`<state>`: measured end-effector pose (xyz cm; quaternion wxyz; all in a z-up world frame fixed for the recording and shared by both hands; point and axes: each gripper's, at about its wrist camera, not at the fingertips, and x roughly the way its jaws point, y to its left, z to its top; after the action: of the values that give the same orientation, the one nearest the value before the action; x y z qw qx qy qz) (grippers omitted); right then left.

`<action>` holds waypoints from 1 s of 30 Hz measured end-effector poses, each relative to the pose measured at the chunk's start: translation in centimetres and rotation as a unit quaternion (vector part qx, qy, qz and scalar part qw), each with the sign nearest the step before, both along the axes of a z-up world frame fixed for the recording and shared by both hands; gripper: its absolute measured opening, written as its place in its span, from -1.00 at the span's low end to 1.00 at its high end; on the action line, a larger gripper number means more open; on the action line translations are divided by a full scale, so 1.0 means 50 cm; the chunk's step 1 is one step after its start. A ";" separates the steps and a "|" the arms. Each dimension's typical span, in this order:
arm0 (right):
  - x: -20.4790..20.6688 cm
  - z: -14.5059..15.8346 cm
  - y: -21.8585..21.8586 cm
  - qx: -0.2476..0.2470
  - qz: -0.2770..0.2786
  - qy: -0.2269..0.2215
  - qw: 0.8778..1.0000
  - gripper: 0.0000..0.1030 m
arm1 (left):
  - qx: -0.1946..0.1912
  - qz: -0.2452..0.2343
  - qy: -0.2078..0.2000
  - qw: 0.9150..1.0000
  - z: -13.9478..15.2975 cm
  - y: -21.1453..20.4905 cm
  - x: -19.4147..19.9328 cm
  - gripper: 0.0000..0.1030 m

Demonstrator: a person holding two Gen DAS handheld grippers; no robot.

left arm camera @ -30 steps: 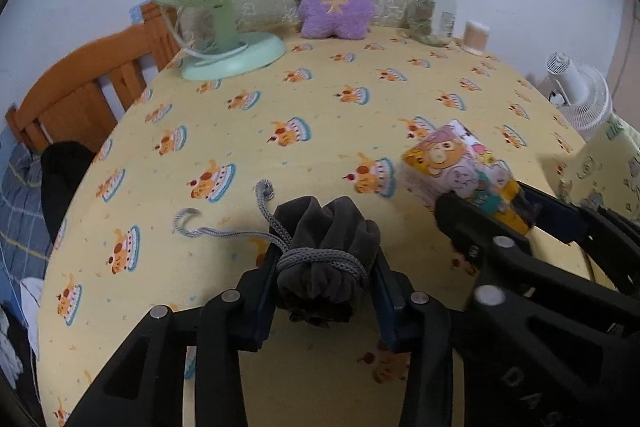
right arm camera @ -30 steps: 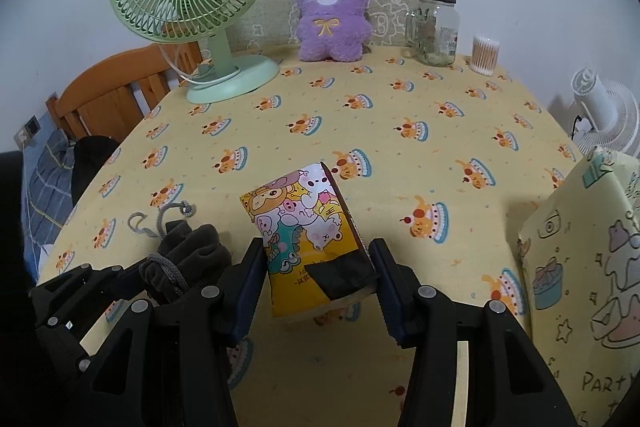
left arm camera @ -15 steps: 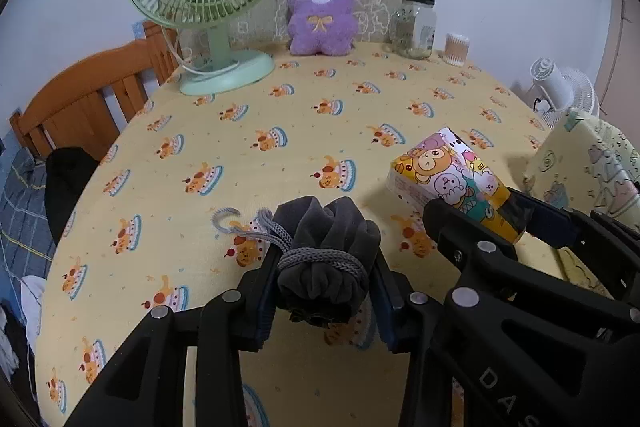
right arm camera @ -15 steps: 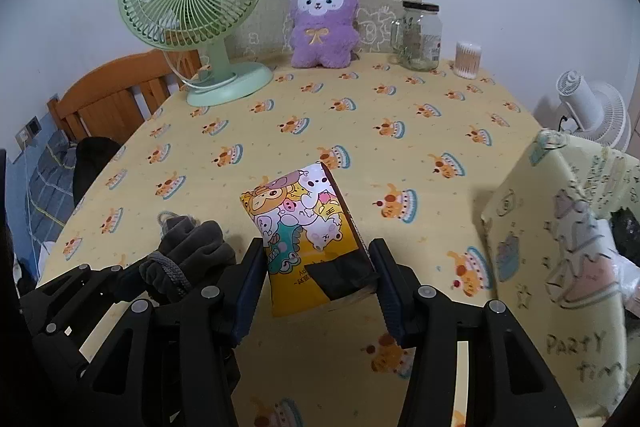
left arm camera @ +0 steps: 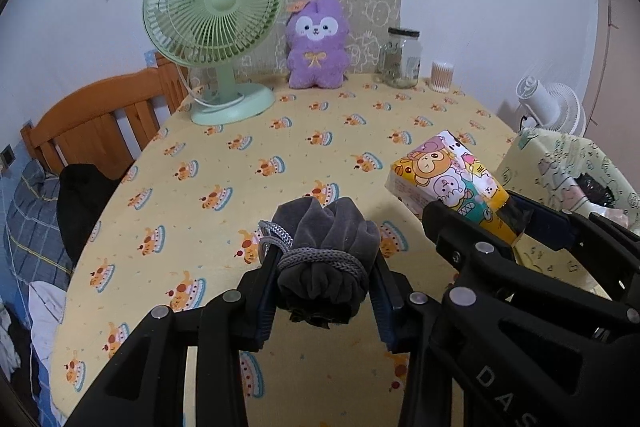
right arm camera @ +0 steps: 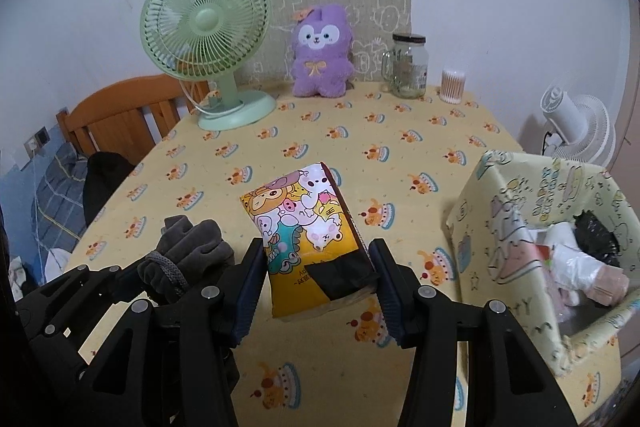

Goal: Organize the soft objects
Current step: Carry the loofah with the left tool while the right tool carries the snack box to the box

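Observation:
My left gripper (left arm camera: 325, 291) is shut on a grey velvet drawstring pouch (left arm camera: 326, 251), lifted off the yellow tablecloth (left arm camera: 240, 187); its grey cord is wound around the neck. My right gripper (right arm camera: 316, 287) is shut on a soft tissue pack (right arm camera: 306, 227) printed with cartoon animals, also held above the table. Both grippers sit side by side: the pouch (right arm camera: 188, 255) shows at lower left of the right wrist view, the tissue pack (left arm camera: 452, 183) at right of the left wrist view. A purple plush toy (right arm camera: 320, 59) sits at the table's far edge.
A green desk fan (right arm camera: 208, 39), a glass jar (right arm camera: 408, 67) and a cotton swab tub (right arm camera: 452, 85) stand along the back. A patterned open box (right arm camera: 552, 227) with bags inside stands at right. A wooden chair (left arm camera: 100, 123) and a white fan (right arm camera: 576, 123) flank the table.
Both grippers have risen and pulled back from the table with their loads. The pouch's cord no longer trails on the cloth. The patterned box has come into view at right.

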<state>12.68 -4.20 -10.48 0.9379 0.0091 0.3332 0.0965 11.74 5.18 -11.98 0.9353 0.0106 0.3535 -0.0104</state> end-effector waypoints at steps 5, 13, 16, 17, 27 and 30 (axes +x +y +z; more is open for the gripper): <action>-0.027 0.025 -0.007 0.005 0.001 -0.014 1.000 0.07 | 0.001 0.001 -0.013 1.000 0.026 -0.005 -0.025 -0.20; -0.062 0.070 -0.016 0.009 0.006 -0.036 0.999 0.07 | 0.004 0.004 -0.039 0.999 0.072 -0.015 -0.063 -0.20; -0.073 0.085 -0.019 0.010 0.008 -0.043 0.999 0.07 | 0.005 0.006 -0.047 0.999 0.087 -0.019 -0.074 -0.20; -0.076 0.090 -0.021 0.010 0.009 -0.045 0.999 0.07 | 0.006 0.007 -0.050 0.999 0.092 -0.021 -0.078 -0.20; -0.107 0.137 -0.045 0.011 0.012 -0.068 0.998 0.07 | 0.008 0.010 -0.079 0.997 0.139 -0.043 -0.107 -0.20; -0.112 0.149 -0.054 0.010 0.012 -0.075 0.997 0.07 | 0.006 0.008 -0.086 0.996 0.150 -0.050 -0.112 -0.20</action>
<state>7.05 -6.91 -3.04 0.9588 0.0076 0.2614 0.1111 6.16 2.70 -4.45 0.9621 0.0145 0.2723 0.0006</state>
